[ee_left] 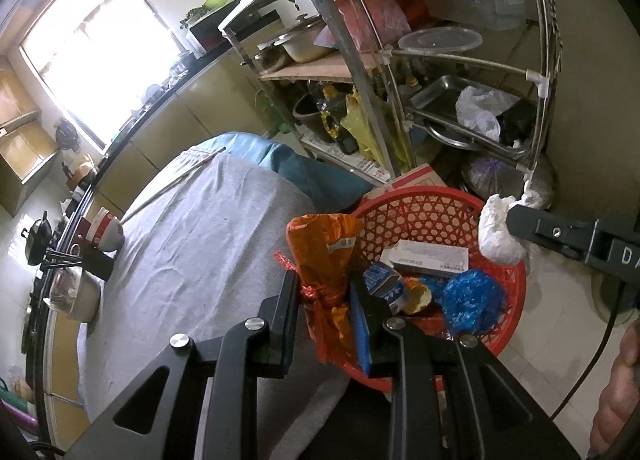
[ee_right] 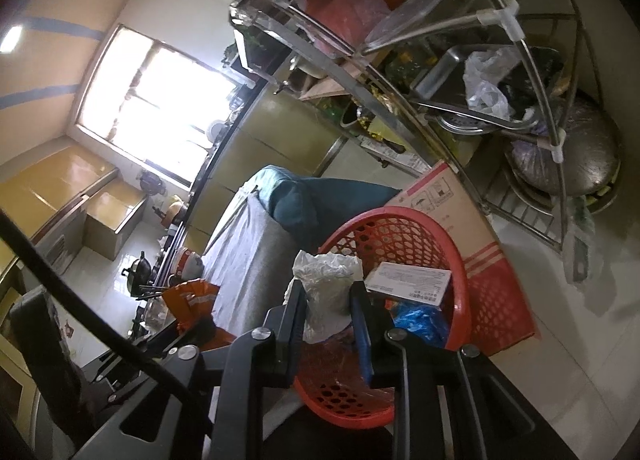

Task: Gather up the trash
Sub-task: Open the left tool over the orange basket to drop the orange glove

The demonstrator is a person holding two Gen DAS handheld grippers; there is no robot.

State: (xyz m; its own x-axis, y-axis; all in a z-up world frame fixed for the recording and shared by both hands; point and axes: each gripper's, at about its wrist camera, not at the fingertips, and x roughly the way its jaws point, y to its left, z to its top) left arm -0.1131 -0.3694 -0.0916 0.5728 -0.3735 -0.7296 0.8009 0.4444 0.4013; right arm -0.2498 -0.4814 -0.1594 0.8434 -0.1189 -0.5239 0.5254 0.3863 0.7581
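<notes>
My left gripper is shut on an orange plastic bag tied with red netting, held over the near rim of the red basket. My right gripper is shut on a crumpled white bag, held over the red basket. The white bag also shows in the left wrist view, at the basket's far rim. In the basket lie a white carton, a small blue-and-white milk carton, a crumpled blue bag and an orange peel.
A table under a grey cloth stands left of the basket, with cups and bowls at its far edge. A metal rack full of kitchenware stands behind. A cardboard box leans beside the basket on the tiled floor.
</notes>
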